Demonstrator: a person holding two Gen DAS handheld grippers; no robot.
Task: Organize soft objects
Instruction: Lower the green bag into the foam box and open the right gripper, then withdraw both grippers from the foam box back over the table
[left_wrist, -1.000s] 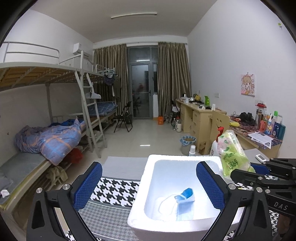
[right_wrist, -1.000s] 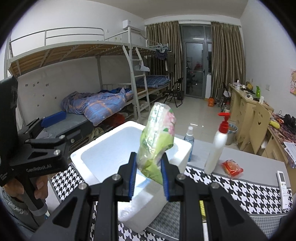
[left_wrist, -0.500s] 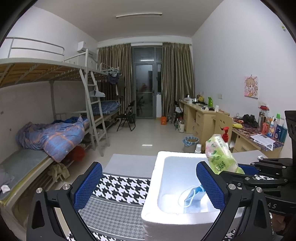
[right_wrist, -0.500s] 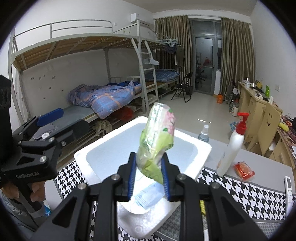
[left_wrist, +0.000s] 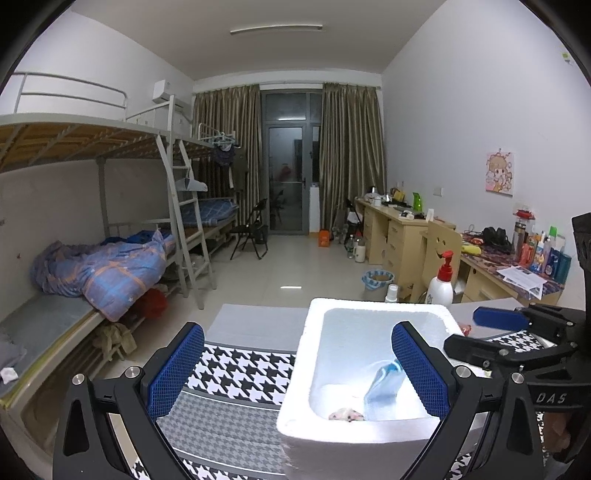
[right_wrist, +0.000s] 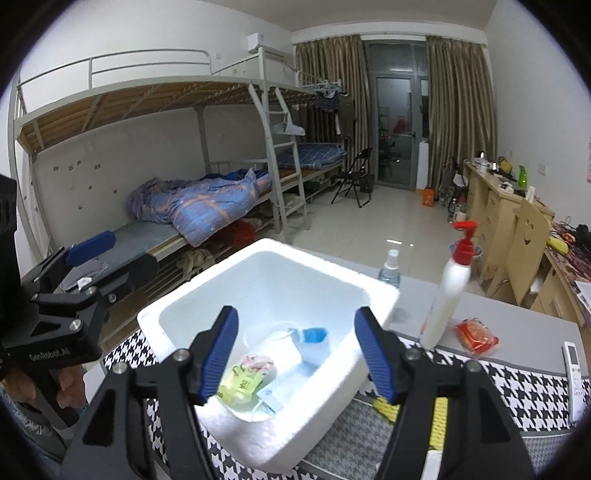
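Right gripper over white foam box, jaws opening with nothing between; green tissue pack inside beside probably a blue mask; left gripper wide open, empty.

Dorm room: white walls, tiled floor, metal bunk beds left, wooden desks right, curtained glass door, ceiling strip light.
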